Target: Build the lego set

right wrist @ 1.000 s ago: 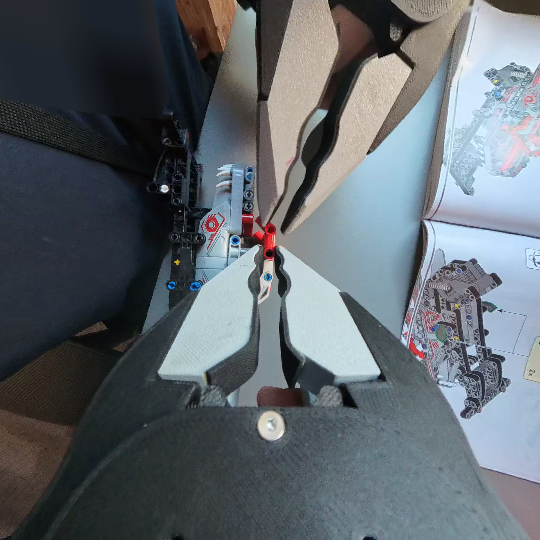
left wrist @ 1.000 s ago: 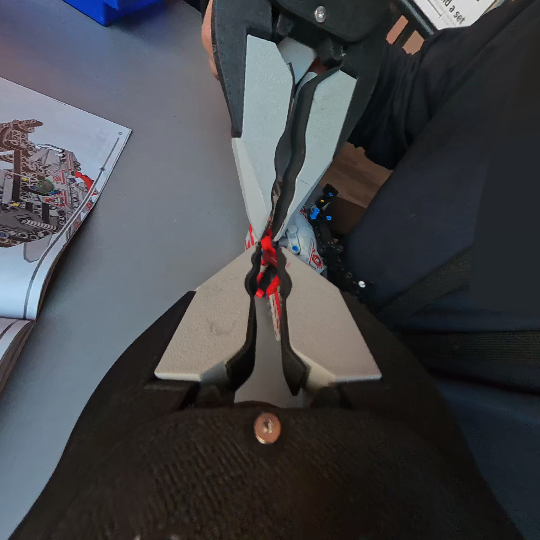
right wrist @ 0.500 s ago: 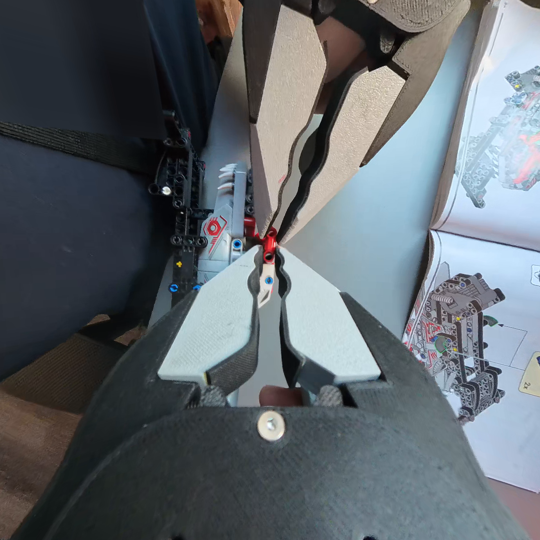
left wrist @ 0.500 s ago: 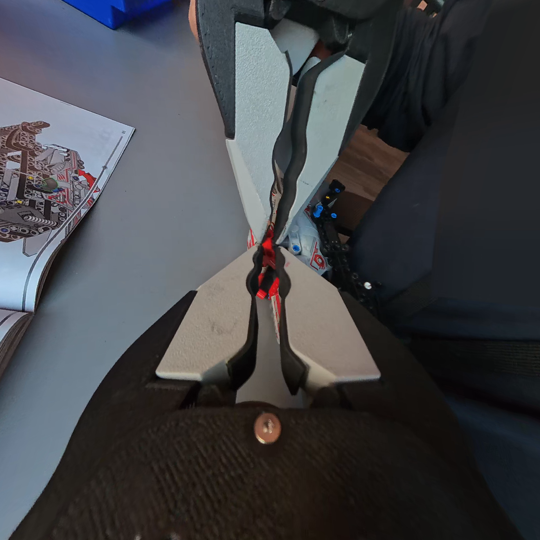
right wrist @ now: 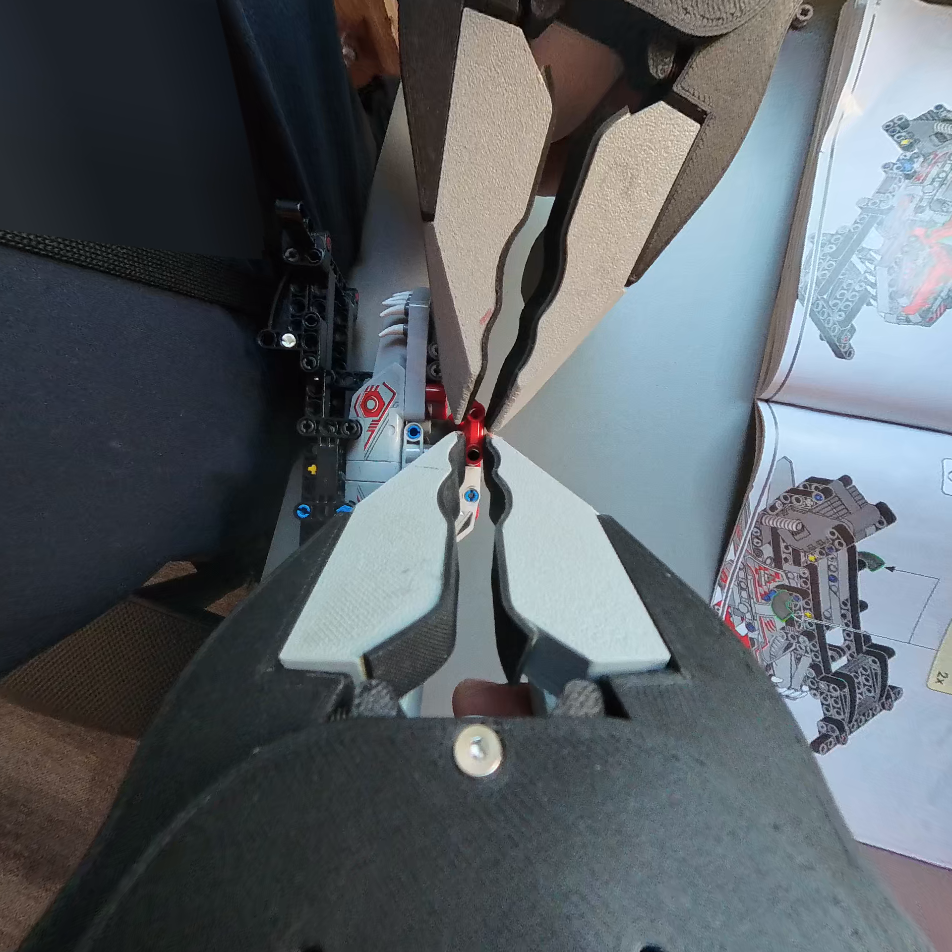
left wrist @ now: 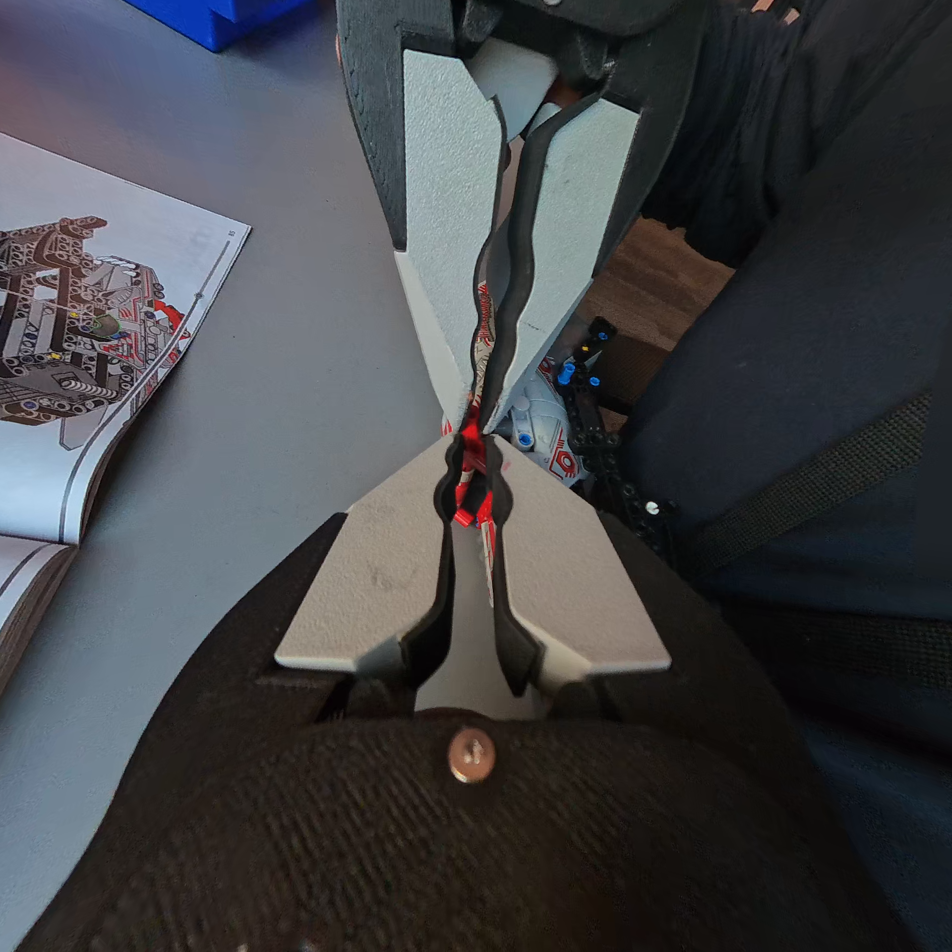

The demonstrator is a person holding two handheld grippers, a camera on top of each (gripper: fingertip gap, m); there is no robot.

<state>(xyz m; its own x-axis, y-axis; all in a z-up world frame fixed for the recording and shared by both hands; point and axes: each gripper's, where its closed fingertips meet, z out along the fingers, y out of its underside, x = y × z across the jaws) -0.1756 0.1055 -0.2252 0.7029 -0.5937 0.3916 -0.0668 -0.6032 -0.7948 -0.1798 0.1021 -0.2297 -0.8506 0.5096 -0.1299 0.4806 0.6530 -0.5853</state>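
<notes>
Red connector (right wrist: 474, 432) pinched tip-to-tip by both grippers, blocking grey model (right wrist: 381, 427); open booklet (right wrist: 850, 515) beside.

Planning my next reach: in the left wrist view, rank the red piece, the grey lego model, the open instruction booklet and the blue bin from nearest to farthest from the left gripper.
1. Red piece: clamped in the left gripper.
2. Grey lego model: just beyond the tips, to the right.
3. Open instruction booklet: far left on the table.
4. Blue bin: top left corner.

Likely office or hobby desk: grey tabletop (left wrist: 288, 154), open instruction booklet (right wrist: 876, 463), blue bin (left wrist: 216, 20)
</notes>
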